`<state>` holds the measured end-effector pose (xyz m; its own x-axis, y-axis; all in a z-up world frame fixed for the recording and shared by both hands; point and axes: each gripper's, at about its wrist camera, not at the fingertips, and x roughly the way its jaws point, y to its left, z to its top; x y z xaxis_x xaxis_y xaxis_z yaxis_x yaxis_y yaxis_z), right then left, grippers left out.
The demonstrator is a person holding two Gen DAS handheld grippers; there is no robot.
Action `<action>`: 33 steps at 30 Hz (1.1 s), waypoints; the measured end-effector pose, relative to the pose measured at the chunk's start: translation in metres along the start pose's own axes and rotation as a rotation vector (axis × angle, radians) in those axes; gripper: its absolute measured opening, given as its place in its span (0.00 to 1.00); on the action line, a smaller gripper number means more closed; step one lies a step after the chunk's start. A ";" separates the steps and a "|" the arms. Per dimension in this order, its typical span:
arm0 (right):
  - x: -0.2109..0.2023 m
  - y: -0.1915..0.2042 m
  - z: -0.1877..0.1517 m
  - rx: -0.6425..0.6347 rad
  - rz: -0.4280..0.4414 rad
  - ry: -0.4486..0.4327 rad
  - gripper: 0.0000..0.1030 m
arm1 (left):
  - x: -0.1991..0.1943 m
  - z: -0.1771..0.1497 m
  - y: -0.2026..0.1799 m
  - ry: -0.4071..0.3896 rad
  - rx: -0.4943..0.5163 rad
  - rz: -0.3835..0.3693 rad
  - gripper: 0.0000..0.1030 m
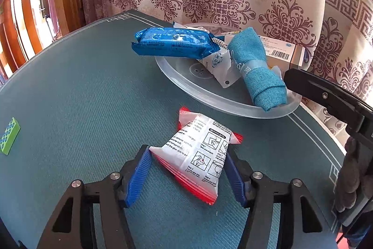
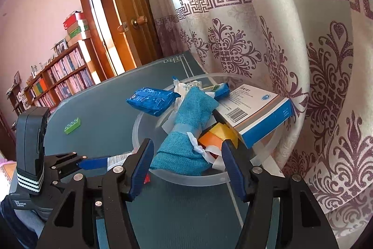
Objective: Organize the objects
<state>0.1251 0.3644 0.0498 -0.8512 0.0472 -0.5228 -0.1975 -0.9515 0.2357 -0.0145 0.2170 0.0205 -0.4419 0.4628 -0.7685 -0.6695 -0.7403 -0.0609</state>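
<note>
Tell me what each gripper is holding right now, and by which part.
The left gripper pinches the red-and-white packet across its near end, pads on its two sides. The right gripper holds nothing; its jaws stand open before the clear bowl.

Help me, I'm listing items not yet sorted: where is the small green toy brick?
The green toy brick lies alone on the teal table at the left wrist view's far left, well apart from the clear plastic bowl.

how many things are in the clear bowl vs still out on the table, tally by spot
in the bowl: 5 seen: blue packet, white pouch, teal cloth, box, orange tape roll
on the table: 2: red-and-white packet, green block
total: 7
</note>
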 end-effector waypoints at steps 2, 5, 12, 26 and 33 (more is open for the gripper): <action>0.000 -0.001 -0.001 0.003 -0.001 -0.001 0.60 | -0.003 -0.003 0.001 -0.002 -0.010 0.000 0.59; 0.000 -0.002 -0.001 0.008 -0.001 -0.001 0.60 | -0.010 -0.008 0.004 -0.009 -0.027 0.009 0.58; -0.001 -0.004 -0.002 0.026 0.003 -0.009 0.60 | -0.033 -0.002 0.010 -0.060 -0.075 0.002 0.58; -0.009 -0.016 0.002 0.063 -0.016 -0.047 0.60 | -0.010 0.063 -0.016 -0.146 -0.037 -0.031 0.62; -0.006 -0.017 0.000 0.061 -0.019 -0.039 0.60 | -0.001 0.060 -0.015 -0.131 -0.063 -0.057 0.75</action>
<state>0.1334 0.3801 0.0493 -0.8651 0.0782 -0.4955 -0.2423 -0.9300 0.2763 -0.0403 0.2567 0.0609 -0.4807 0.5618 -0.6733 -0.6589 -0.7380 -0.1454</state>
